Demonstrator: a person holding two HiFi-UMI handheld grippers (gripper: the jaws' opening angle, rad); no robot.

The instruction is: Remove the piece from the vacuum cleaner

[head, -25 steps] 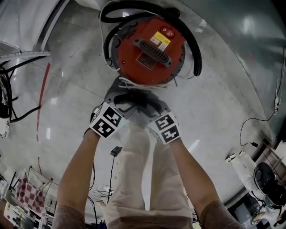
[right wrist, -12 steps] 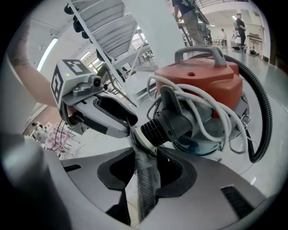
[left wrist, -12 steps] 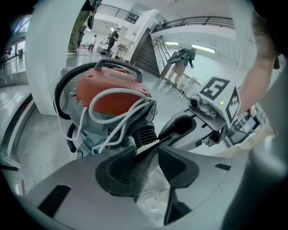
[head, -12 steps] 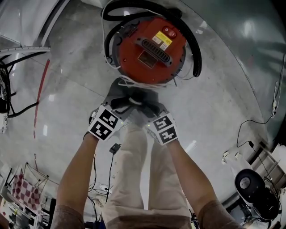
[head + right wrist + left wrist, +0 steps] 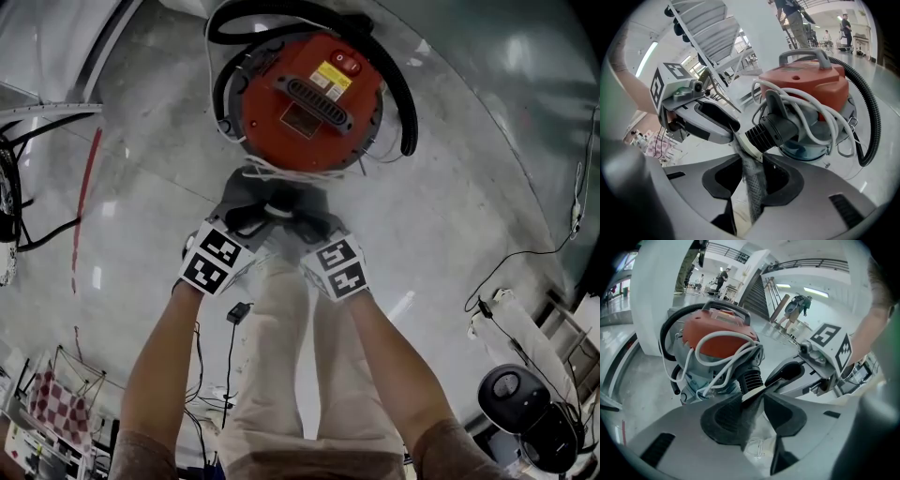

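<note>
Hands barely shifted over the past second, but both claws have just been closing. The left gripper (image 5: 757, 399) and right gripper (image 5: 751, 165) now each pinch the thin flat piece (image 5: 746, 150). It sits in the ribbed hose cuff (image 5: 776, 129), just in front of the vacuum cleaner (image 5: 305, 98) on the floor (image 5: 450, 216). A straight, even pull along the cuff looks best, lest the canister drag. Its drum (image 5: 808, 149) sits capped by the red lid (image 5: 806, 84), contents hidden.

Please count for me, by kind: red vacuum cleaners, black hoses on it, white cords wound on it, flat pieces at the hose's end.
red vacuum cleaner: 1
black hose: 1
white cord: 1
flat piece: 1
Total: 4
</note>
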